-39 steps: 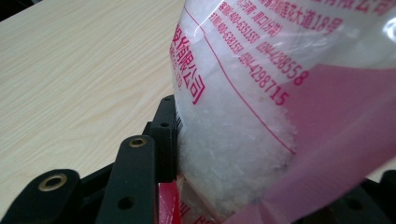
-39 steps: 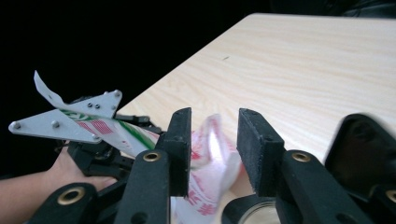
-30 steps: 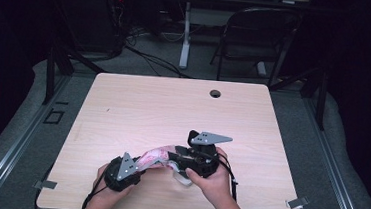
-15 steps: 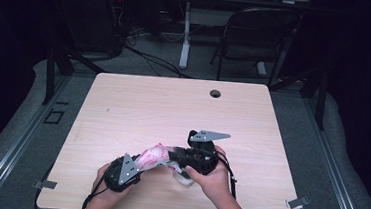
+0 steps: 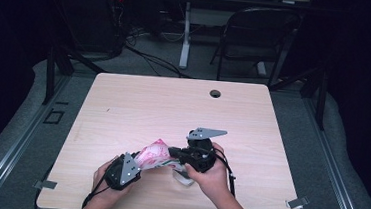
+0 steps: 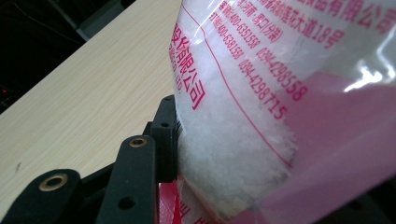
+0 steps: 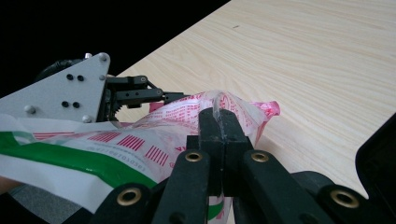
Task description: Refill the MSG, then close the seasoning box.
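Near front edge of the wooden table (image 5: 123, 104), left of centre: left hand (image 5: 105, 176) holds the left gripper (image 5: 137, 165), grey plate on top, jaws pointing right toward the bag. In the left gripper view one black jaw presses flat against the side of the plastic bag (image 6: 261, 107); the other jaw is hidden behind the bag, so the grip looks clamped on it but the far side cannot be confirmed. Bag is clear film with pink and red print, packed with a white fluffy filling, pink tint toward its lower part. In the high view the bag (image 5: 155, 155) sits between the two grippers, just above the tabletop, its pink end tilted up and to the left. Right of it: right gripper (image 5: 173, 152), held by the right hand (image 5: 210, 174), grey three-cornered plate raised above it, cable trailing back along the forearm. Right gripper view shows its two jaws pressed together, pinching a thin fold of the bag's clear film (image 7: 219, 105); green and white band of the bag in the near left corner. Far side of the table: a round hole (image 5: 215, 93) near the back edge. Beyond the table, a dark folding chair (image 5: 251, 37).
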`<state>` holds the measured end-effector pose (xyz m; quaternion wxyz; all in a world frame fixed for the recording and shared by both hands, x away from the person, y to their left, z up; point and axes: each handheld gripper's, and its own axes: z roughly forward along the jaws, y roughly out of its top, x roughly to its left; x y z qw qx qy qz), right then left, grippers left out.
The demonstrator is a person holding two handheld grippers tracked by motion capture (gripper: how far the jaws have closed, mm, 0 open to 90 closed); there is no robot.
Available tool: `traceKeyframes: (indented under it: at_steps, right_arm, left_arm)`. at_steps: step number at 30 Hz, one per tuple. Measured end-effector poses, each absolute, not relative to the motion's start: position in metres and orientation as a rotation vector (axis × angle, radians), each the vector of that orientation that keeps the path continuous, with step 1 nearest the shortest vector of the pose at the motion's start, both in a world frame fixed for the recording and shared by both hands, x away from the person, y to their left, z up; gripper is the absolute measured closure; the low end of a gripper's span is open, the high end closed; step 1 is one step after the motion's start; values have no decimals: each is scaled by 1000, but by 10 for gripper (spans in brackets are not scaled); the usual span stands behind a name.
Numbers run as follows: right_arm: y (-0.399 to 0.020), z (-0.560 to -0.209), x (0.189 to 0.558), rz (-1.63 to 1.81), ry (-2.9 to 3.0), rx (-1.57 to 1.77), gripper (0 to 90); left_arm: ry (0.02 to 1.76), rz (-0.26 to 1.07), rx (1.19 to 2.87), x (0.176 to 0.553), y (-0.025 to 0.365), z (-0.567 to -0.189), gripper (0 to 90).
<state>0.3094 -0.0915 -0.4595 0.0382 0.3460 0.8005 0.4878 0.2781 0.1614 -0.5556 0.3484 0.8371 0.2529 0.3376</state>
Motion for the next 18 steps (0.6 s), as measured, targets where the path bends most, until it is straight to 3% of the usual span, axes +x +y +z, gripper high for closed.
traceKeyframes:
  at_steps: [18]
  right_arm:
    - [-93, -449, 311, 1494, 2436, 1028, 900]
  left_arm:
    - [602, 1048, 2212, 287, 149, -543, 605]
